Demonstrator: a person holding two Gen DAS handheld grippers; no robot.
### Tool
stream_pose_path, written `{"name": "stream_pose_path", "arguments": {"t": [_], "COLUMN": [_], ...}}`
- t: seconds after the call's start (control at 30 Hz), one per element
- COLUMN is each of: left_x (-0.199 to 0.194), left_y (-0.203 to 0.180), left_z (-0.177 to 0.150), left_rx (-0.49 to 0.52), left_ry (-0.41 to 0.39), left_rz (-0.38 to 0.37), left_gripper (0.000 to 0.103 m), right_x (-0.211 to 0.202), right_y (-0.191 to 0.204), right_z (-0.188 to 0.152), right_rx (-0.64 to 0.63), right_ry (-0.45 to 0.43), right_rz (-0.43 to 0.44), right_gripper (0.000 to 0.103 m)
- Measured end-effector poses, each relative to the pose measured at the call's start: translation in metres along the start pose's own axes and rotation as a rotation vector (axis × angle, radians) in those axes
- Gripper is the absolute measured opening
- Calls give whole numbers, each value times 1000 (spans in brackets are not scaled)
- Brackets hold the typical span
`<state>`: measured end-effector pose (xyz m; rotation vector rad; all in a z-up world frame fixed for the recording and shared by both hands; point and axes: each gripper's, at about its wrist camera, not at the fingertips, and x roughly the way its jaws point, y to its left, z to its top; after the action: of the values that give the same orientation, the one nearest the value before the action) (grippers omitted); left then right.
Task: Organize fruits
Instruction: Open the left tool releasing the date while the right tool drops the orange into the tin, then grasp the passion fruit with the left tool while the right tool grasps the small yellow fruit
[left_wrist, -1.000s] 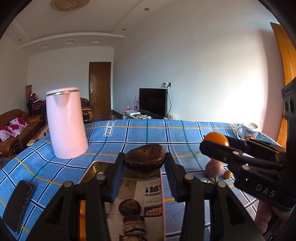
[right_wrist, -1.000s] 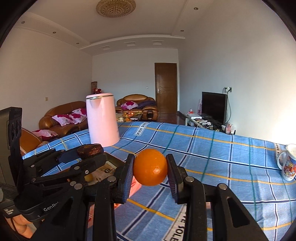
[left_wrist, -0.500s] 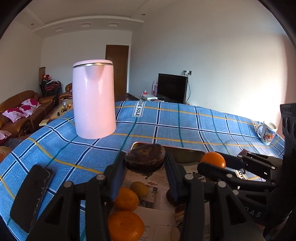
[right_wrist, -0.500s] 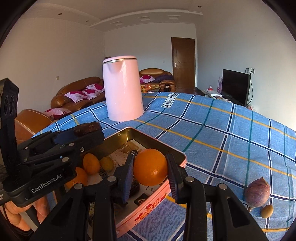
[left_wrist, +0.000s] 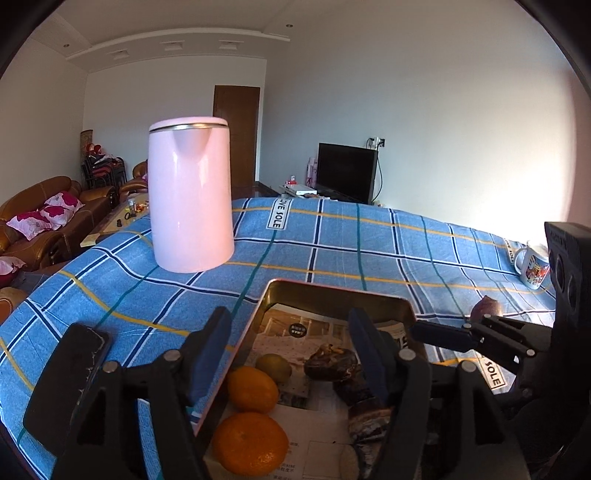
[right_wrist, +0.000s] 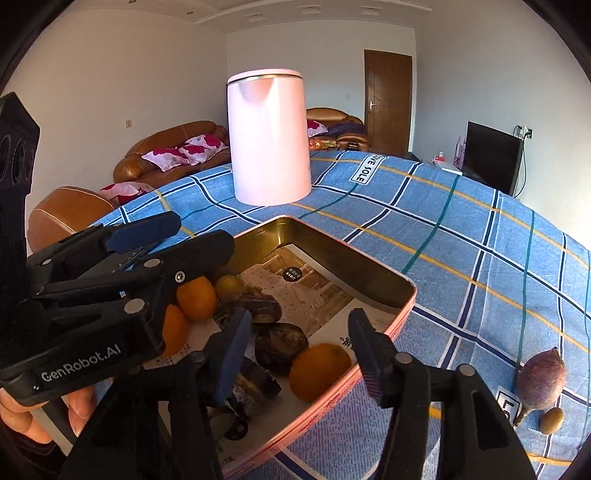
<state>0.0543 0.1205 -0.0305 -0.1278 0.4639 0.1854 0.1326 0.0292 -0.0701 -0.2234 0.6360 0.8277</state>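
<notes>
Both fruits have just dropped into the paper-lined gold metal tin (right_wrist: 402, 291) — the round orange (right_wrist: 319, 371) from the right gripper (right_wrist: 299, 354), the dark wrinkled fruit (left_wrist: 332, 363) from the left gripper (left_wrist: 291, 354). Both sets of jaws are opening, nothing pinched. The purple fruit (right_wrist: 541, 380) outside waits next.

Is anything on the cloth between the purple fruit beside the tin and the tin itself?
Nothing visible: bare checked cloth lies between the purple fruit and the tin; only its low rim must be cleared.

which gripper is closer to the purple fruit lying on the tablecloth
Right. The right gripper opens over the tin's near corner, beside the purple fruit; the left gripper opens over the tin's far side.
</notes>
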Motion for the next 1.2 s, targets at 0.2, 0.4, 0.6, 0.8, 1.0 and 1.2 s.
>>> {"name": "stream_pose_path", "arguments": {"t": [0.2,0.4,0.6,0.8,1.0,1.2], "left_x": [-15,-5,20,50,65,72], "left_y": [-44,-108,-158,-178,-188,-202], "left_z": [11,13,11,10,6,4], "left_rx": [79,176,218,209,217,231], "left_ry": [-36,-14,72,161,195,210], "left_rz": [-65,-157,-239,-264,-259,-273], "left_gripper": [74,74,74,74,74,74], "right_x": [-55,-101,-96,-79,-60,-79], "right_y": [-41,-139,-187,-192,-198,-201], "right_z": [-16,-47,-70,-72,-73,-78], "right_rx": [0,187,291,316,324,337], "right_ry": [-56,-24,66,118,191,123], "right_rz": [-130,-341,-352,-271,-233,-307], "right_gripper": [59,59,59,58,34,30]}}
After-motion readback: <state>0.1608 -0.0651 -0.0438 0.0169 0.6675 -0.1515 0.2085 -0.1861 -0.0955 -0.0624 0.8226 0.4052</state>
